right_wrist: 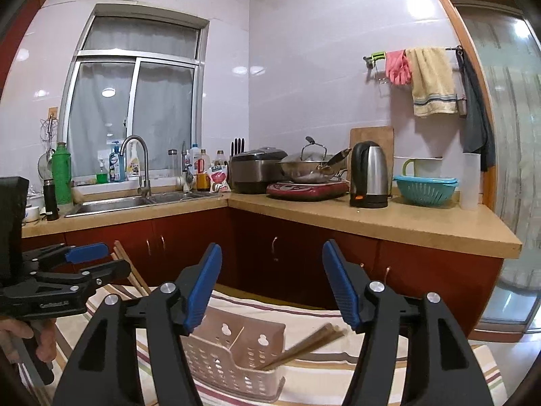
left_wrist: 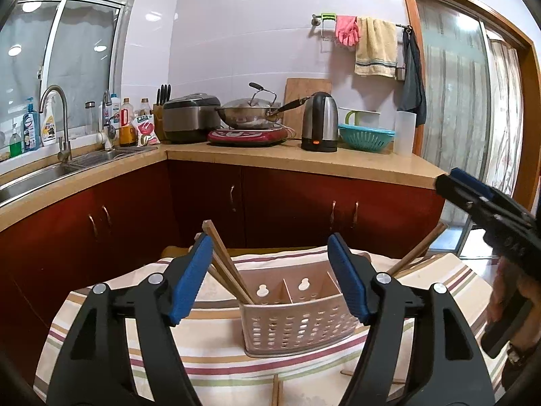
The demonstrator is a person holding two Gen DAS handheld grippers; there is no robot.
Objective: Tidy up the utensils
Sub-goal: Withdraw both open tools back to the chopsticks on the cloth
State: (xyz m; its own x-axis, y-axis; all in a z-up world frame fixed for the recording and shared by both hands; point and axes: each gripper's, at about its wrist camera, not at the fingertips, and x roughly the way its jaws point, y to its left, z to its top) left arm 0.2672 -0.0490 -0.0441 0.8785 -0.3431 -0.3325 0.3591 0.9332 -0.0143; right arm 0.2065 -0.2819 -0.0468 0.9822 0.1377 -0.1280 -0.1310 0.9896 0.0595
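Right now both grippers hang over a desk (left_wrist: 216, 348) covered with a striped cloth (left_wrist: 297, 368), and both have their jaws released with nothing between the blue pads. Under the left gripper (left_wrist: 270, 277) sits a perforated plastic utensil caddy (left_wrist: 297, 321), split into compartments by thin dividers. One bundle of wooden chopsticks (left_wrist: 228, 264) stands in its left compartment, leaning up and to the left, just beside the left pad but apart from it. A second bundle of chopsticks (right_wrist: 301, 346) stands in the compartment at the other end, tilted out to the right — in the right wrist view it passes below the right gripper (right_wrist: 272, 291), clear of both pads. More thin wooden sticks (left_wrist: 277, 389) lie flat on the cloth near the bottom edge of the left view, probably further chopsticks, though little of them shows. Behind the desk runs a kitchen counter (left_wrist: 338, 162) with a sink (left_wrist: 50, 172), a wok (left_wrist: 250, 113), an electric kettle (left_wrist: 319, 121) and a teal colander (left_wrist: 365, 137)
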